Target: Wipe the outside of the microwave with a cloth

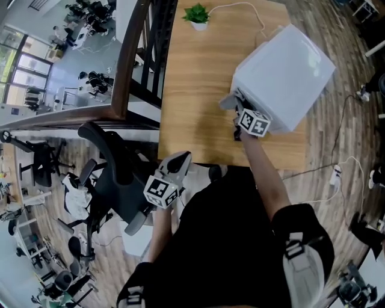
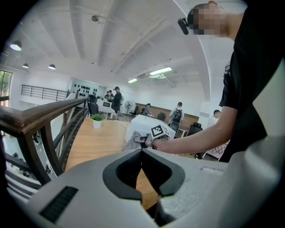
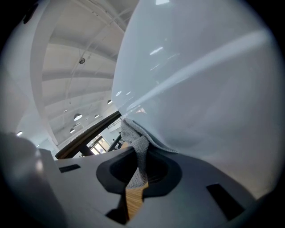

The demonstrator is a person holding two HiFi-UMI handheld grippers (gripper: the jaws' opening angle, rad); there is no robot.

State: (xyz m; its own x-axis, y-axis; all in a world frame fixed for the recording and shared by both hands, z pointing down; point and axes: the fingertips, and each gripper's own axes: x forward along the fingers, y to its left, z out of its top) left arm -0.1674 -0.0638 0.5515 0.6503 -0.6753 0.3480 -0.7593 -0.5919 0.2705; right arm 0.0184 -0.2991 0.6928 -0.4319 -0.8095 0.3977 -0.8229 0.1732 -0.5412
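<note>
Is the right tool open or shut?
Shut: the right tool pinches the cloth between its jaws, against the microwave.

Bare tabletop [image 1: 192, 90] left of the microwave [image 1: 289, 72]; potted plant [image 1: 197, 15] at its far edge, railing [image 1: 129, 60] alongside.

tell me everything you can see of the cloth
The cloth is small and grey with a fine knitted weave, and it looks soft. The right gripper is shut on a bunched fold of it. The rest spreads past the jaws and is pressed against the white microwave low on its wall. In the head view it is a grey wad beside the microwave, above the wooden table. Whether it touches the table can't be told.
</note>
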